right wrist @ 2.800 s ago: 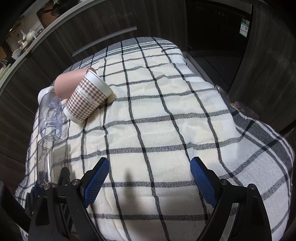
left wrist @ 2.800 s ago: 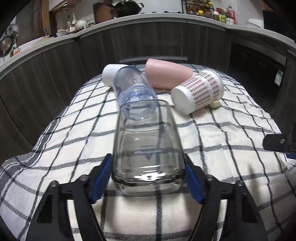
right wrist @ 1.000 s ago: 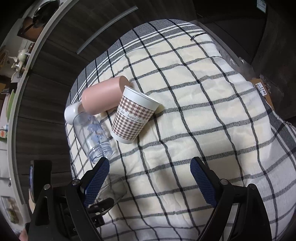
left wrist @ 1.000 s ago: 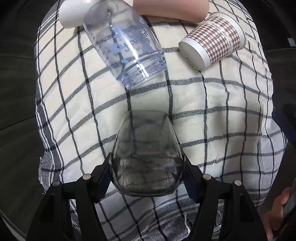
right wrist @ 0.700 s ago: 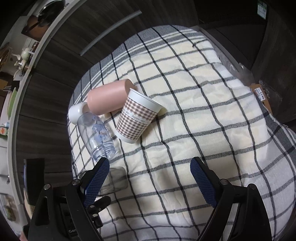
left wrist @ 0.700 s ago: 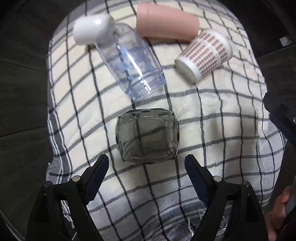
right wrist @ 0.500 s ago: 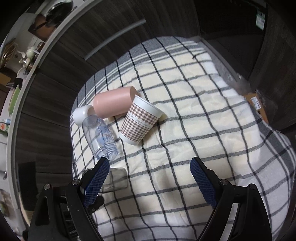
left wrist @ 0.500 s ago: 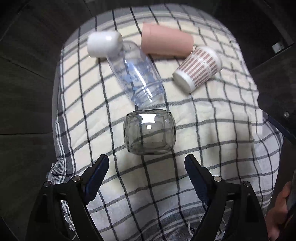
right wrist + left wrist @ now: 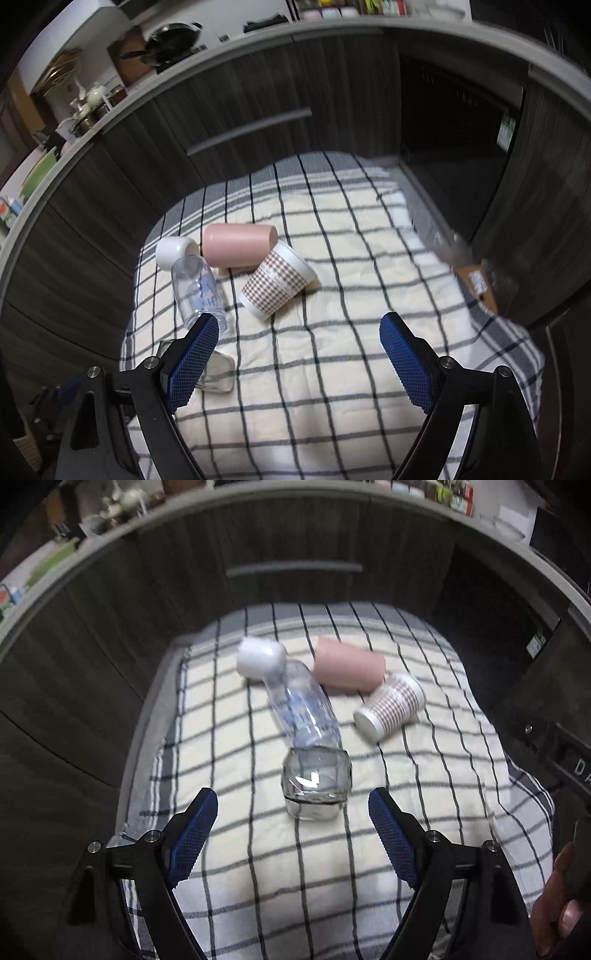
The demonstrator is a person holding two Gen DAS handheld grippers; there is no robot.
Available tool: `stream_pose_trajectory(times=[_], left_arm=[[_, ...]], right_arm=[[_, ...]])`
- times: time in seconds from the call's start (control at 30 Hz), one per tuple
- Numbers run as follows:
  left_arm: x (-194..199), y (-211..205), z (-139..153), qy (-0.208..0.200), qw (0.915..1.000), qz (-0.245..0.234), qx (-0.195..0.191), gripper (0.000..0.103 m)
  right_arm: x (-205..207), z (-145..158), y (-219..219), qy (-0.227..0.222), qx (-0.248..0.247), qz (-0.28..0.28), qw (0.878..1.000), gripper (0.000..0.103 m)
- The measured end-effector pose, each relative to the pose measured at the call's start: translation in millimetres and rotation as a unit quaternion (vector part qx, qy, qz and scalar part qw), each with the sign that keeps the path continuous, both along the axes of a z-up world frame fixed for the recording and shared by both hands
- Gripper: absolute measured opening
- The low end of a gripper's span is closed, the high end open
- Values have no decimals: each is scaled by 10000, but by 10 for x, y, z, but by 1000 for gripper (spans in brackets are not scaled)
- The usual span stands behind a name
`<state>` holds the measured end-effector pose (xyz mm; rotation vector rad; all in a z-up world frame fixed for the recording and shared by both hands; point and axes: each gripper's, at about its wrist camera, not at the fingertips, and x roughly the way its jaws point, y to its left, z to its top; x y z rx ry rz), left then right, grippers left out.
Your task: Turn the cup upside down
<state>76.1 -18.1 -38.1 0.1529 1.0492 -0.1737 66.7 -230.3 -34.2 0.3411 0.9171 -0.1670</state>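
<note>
Both jaws spread, empty, glass cup (image 9: 316, 787) inverted on cloth (image 9: 424, 794)

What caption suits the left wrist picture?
Open left gripper facing a square glass cup standing on the checked cloth.

A worktop covered by a cream cloth with black check lines (image 9: 424, 786) carries a clear square glass cup (image 9: 316, 783) standing mouth-down, a clear plastic bottle with white cap (image 9: 295, 705), a pink tumbler (image 9: 349, 668) and a brown-checked paper cup (image 9: 389, 708), the last three lying on their sides.
</note>
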Motion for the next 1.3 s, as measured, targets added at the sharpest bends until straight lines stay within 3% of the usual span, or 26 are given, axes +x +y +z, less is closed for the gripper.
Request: stream_pose_trajectory(times=[0.3,0.5,1.03,1.1,1.3], left_arm=[[-236,113,65,-803,9966,136,-100,84],[-345,137,25,-1082,9938,151,-205,85],[-554,191,-24,-1709,9843,301,-313,85],[-572,192,-26,-1763,9834,313,-307,90],[-640,178,0,-1968,9795,312,-290,90]], right_arm=[[-258,60,248,-634,-599,171,9960,89],[-435,59,340,-1097,-932,136,9895,89],[-645,47,434,-1481,-1326,111,9800,92],[-672,52,433,-1534,-1357,97,9788,93],[-722,71,446,-1669,-1427,84,9756,93]])
